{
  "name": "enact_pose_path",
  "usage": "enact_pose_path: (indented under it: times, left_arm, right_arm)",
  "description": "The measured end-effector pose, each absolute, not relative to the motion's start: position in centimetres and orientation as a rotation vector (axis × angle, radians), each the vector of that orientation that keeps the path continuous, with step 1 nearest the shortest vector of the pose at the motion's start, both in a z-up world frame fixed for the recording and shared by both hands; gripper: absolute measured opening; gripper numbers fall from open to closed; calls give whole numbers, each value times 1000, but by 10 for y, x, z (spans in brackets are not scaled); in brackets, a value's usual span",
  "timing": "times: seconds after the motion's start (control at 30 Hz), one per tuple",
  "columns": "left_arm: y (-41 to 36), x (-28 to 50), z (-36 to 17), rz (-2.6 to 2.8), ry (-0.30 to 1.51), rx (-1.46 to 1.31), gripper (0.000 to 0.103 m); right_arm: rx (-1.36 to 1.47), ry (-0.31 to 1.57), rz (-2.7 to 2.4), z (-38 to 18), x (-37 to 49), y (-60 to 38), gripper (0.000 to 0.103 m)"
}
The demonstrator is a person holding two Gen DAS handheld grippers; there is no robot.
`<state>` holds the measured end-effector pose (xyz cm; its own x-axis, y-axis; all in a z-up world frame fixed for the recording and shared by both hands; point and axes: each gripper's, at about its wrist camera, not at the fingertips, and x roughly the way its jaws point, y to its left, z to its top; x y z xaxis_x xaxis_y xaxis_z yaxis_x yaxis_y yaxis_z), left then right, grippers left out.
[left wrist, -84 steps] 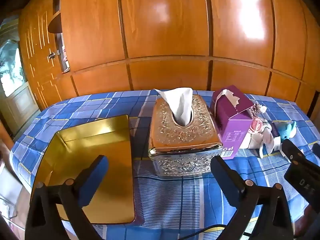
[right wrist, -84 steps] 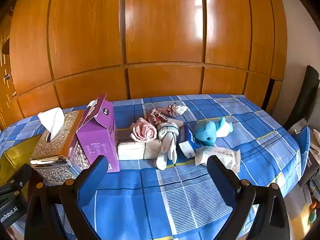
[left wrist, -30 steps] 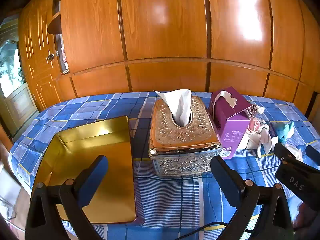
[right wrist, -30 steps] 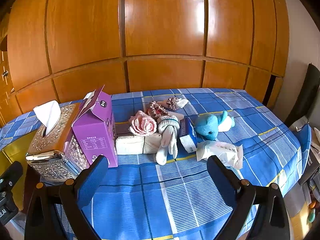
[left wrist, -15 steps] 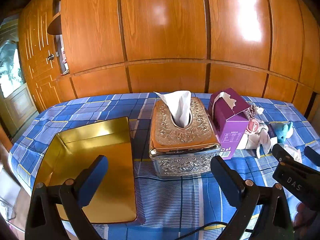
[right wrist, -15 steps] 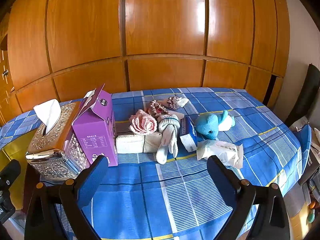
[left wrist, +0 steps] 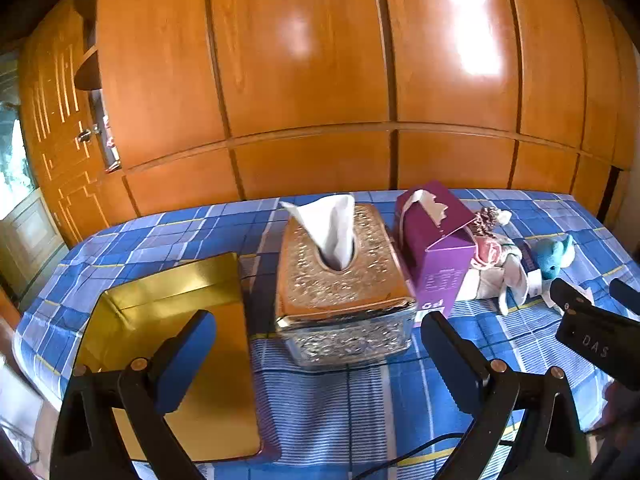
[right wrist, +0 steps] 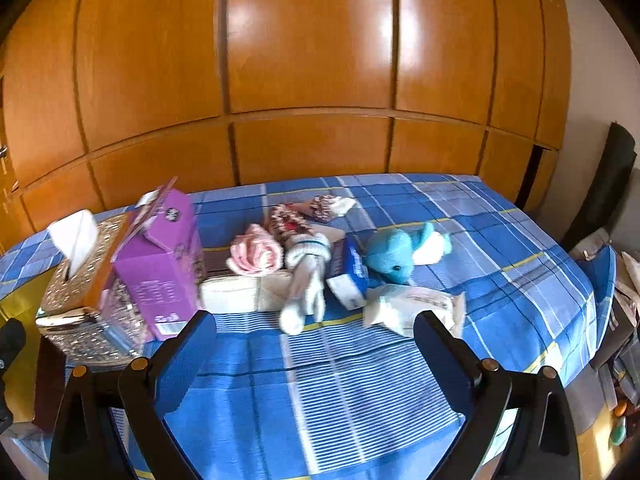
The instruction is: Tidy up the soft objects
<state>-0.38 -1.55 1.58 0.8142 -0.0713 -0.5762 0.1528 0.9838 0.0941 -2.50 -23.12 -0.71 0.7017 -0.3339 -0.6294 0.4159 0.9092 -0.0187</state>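
Soft things lie in a cluster on the blue plaid tablecloth: a blue plush elephant (right wrist: 396, 256), a white plush rabbit (right wrist: 306, 280), a pink knitted flower (right wrist: 256, 254), patterned scrunchies (right wrist: 324, 206), a white tissue pack (right wrist: 240, 292) and a crinkled white packet (right wrist: 412, 308). A gold tray (left wrist: 180, 320) lies at the left. My left gripper (left wrist: 316, 352) is open and empty, in front of the ornate tissue box (left wrist: 340, 280). My right gripper (right wrist: 316, 354) is open and empty, short of the cluster; it also shows in the left wrist view (left wrist: 592, 320).
A purple tissue carton (right wrist: 160, 256) stands between the ornate box and the cluster. A small blue and white box (right wrist: 352, 276) lies beside the elephant. Wooden wardrobe panels (right wrist: 312, 80) back the table. A dark chair (right wrist: 600, 200) stands at the right.
Both grippers have moved slightly, the right one shifting its view a little towards the cluster. Nothing on the table has moved. Both stay open and empty.
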Motion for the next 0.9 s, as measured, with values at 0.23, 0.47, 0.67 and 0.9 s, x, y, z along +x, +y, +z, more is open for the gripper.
enact_pose_path:
  times: [0.23,0.47,0.67,0.9]
  left_arm:
    - [-42,1,20,-191,589,210,103]
    - [-71,18,19,-361,658,223,103]
    - [-89,37,30,-511,714,212,102]
    - [-100,72,45,-609,752,216,88]
  right_arm:
    - [162,677,-472,-5,-30,-262,101]
    - [188,724,-478,-9,-29,-292,101]
    - [222,763,-495,-23,-36,-313,101]
    - [278,797,-488,-36,-37,-324,101]
